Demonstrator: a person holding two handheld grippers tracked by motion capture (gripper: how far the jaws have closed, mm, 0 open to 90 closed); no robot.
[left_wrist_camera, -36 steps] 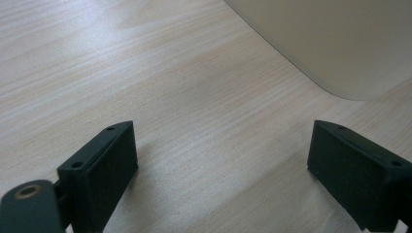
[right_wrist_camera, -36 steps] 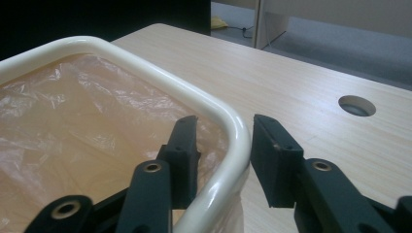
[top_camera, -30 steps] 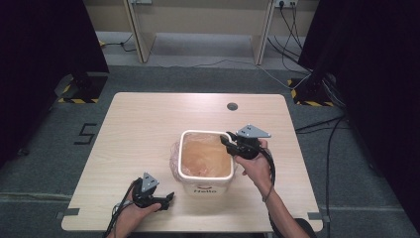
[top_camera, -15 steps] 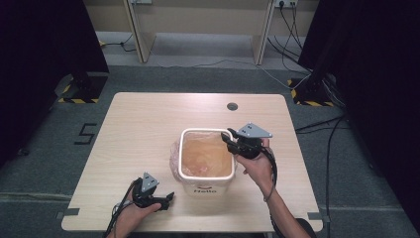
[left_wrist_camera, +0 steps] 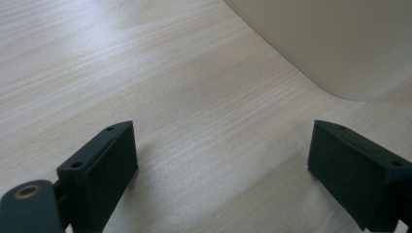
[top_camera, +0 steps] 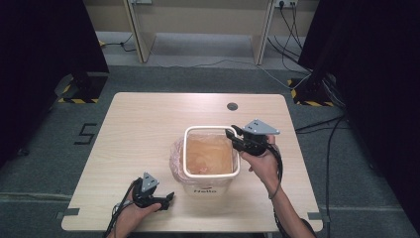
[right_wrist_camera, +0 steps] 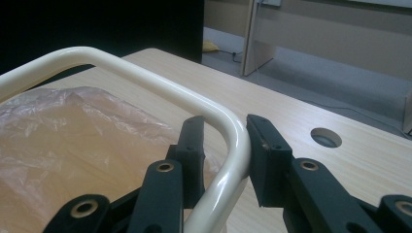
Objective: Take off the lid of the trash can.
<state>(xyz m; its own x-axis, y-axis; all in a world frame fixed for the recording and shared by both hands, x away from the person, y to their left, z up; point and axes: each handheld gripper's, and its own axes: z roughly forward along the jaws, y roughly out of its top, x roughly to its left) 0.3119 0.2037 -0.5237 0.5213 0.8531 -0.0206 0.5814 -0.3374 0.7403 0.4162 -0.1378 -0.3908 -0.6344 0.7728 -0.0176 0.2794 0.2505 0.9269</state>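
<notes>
Black right gripper (top_camera: 233, 135), grey three-cornered top plate, brass-ringed screw holes, black cable, black left gripper (top_camera: 166, 201)

grey carpet floor (top_camera: 198, 69); wooden desk (top_camera: 198, 20) beyond; black curtains (top_camera: 39, 59) both sides; cables (top_camera: 277, 64) trailing.

A lab or recording studio is showing here: black curtains (top_camera: 44, 59) are hanging on both sides, cables (top_camera: 292, 29) are trailing over grey carpet (top_camera: 208, 69), and hazard-striped stand bases (top_camera: 77, 94) are sitting at the edges. A lone wooden worktop (top_camera: 148, 129) with a cable hole (top_camera: 232, 106) is standing in the middle, with tape markings (top_camera: 85, 134) lying on the floor beside it.
</notes>
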